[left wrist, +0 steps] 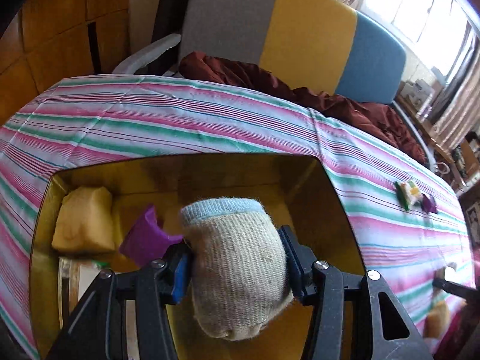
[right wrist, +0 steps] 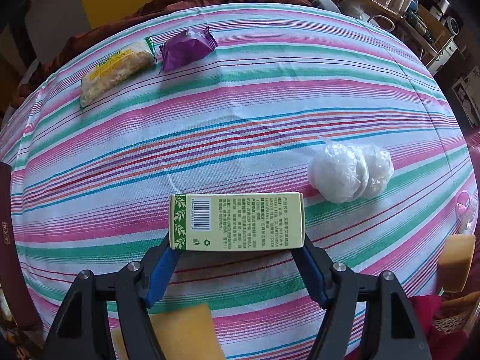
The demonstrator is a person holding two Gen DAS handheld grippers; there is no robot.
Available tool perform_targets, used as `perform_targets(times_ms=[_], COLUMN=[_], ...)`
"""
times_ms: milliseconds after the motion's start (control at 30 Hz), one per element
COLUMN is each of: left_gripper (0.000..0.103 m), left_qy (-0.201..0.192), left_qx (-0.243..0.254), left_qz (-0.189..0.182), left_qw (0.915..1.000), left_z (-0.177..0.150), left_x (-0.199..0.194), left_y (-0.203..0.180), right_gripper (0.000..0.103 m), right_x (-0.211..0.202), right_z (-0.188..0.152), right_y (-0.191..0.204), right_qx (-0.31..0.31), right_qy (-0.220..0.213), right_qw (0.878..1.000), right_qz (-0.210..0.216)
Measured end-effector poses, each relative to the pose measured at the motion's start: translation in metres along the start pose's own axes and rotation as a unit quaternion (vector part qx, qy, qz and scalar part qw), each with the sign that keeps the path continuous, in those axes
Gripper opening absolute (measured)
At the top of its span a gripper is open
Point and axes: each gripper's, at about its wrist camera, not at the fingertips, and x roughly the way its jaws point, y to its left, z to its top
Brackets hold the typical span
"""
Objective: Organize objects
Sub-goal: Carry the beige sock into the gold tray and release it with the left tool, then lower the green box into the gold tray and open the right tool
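The striped tabletop [left wrist: 210, 114] carries a big yellow box [left wrist: 339, 210]. The left tool [left wrist: 237, 258] is squeezed tight on a sock [left wrist: 237, 258] and holds it right over the box, so the sock only needs to go down. A yellow pack [left wrist: 84, 219] and a purple wrapper [left wrist: 147, 234] already lie inside. The right tool [right wrist: 238, 246] is clamped on a green carton [right wrist: 237, 222], gripping its short ends, long side across. The box is off to its left.
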Motion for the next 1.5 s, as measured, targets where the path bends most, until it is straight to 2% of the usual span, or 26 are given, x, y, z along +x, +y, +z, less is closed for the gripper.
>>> perform_targets(times_ms=[133, 167, 300, 433, 667, 833, 1067, 1200, 1300, 1400, 1500], left_gripper=[0.056, 0.06, 0.063, 0.063, 0.064, 0.064, 0.064, 0.064, 0.064, 0.064, 0.064], left_qy=[0.001, 0.004, -0.007, -0.045, -0.107, -0.123, -0.118, -0.116, -0.112, -0.113, -0.111], left_qx=[-0.001, -0.001, -0.014, 0.001, 0.037, 0.058, 0.048, 0.047, 0.045, 0.04, 0.028], left_qz=[0.023, 0.028, 0.037, 0.05, 0.053, 0.055, 0.063, 0.068, 0.069, 0.068, 0.072], left_qw=[0.9997, 0.9996, 0.9992, 0.9977, 0.9922, 0.9892, 0.9898, 0.9897, 0.9902, 0.9905, 0.9908], left_z=[0.012, 0.014, 0.015, 0.003, -0.043, -0.075, -0.104, -0.114, -0.12, -0.125, -0.13], left_x=[0.018, 0.022, 0.017, -0.011, -0.078, -0.113, -0.139, -0.146, -0.151, -0.16, -0.169], left_y=[0.004, 0.005, 0.014, 0.012, 0.001, 0.005, 0.026, 0.037, 0.047, 0.061, 0.079], right_gripper=[0.074, 0.074, 0.074, 0.074, 0.073, 0.072, 0.072, 0.072, 0.072, 0.072, 0.072], right_x=[0.0, 0.0, 0.002, 0.003, 0.004, -0.003, -0.031, -0.053, -0.072, -0.109, -0.126], right_z=[0.0, 0.0, 0.002, 0.002, 0.002, -0.001, -0.007, -0.018, -0.03, -0.042, -0.058], right_y=[0.0, 0.0, 0.0, -0.001, -0.002, -0.003, 0.01, 0.04, 0.081, 0.131, 0.194], right_qx=[0.0, 0.0, 0.0, 0.0, 0.001, 0.002, -0.032, -0.076, -0.117, -0.176, -0.25], right_qy=[0.0, 0.0, 0.0, 0.0, -0.002, -0.018, -0.089, -0.106, -0.129, -0.15, -0.17], right_qw=[1.0, 1.0, 1.0, 1.0, 1.0, 1.0, 0.994, 0.99, 0.981, 0.965, 0.94], right_qz=[0.0, 0.0, 0.002, 0.002, 0.002, 0.008, 0.049, 0.06, 0.085, 0.123, 0.161])
